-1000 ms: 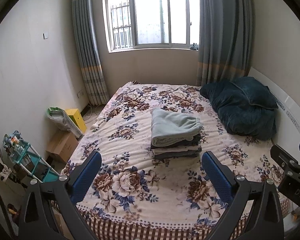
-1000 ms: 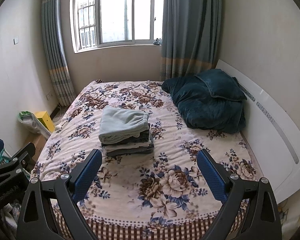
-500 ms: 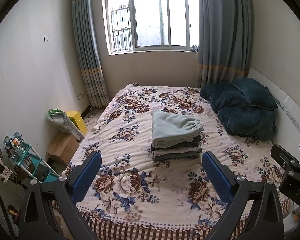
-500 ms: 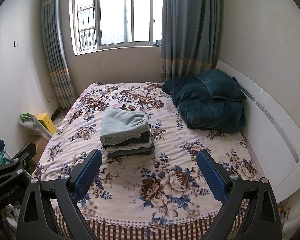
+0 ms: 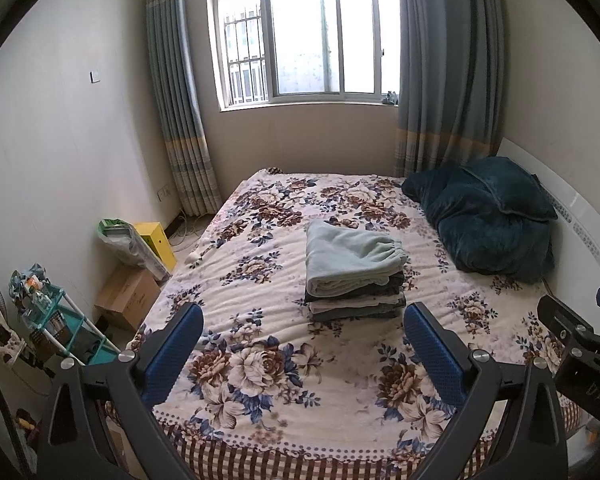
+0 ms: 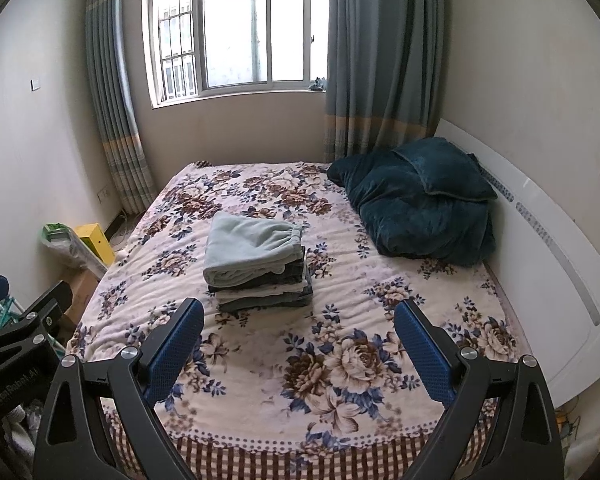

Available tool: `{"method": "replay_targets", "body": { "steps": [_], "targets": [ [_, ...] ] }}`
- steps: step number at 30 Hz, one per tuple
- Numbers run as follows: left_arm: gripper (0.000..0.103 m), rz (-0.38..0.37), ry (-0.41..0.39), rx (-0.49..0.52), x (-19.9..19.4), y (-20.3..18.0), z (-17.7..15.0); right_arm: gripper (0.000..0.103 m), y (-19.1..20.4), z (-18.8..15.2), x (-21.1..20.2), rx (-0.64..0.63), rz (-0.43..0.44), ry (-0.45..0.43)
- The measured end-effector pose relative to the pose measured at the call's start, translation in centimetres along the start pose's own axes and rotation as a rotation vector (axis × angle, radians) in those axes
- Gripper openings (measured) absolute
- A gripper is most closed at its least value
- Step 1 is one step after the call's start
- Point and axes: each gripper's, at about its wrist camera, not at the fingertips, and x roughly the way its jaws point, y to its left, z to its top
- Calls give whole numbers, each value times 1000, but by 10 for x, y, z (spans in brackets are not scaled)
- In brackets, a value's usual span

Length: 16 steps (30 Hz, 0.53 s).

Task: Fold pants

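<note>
A stack of folded pants lies in the middle of the floral bedspread. A pale green pair is on top, with darker and grey pairs beneath. My left gripper is open and empty, held back over the foot of the bed, well short of the stack. My right gripper is open too, with nothing between its blue pads, also above the near end of the bed. Each gripper's body shows at the edge of the other's view.
A dark teal quilt and pillow lie against the white headboard on the right. Left of the bed stand a cardboard box, a yellow box, a bag and a teal rack. A curtained window is at the far wall.
Both views have tilted slightly downward and drawn back a little; the stack sits a bit lower in frame. The pants and both grippers' jaws are unchanged.
</note>
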Motion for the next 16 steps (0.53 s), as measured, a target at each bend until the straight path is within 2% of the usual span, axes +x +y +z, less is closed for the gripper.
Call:
{"method": "replay_targets", "body": {
  "steps": [16],
  "targets": [
    [103,-11,-9,2,-2,-1,0,98,1,-3,-2,4,-3,-3]
  ]
}}
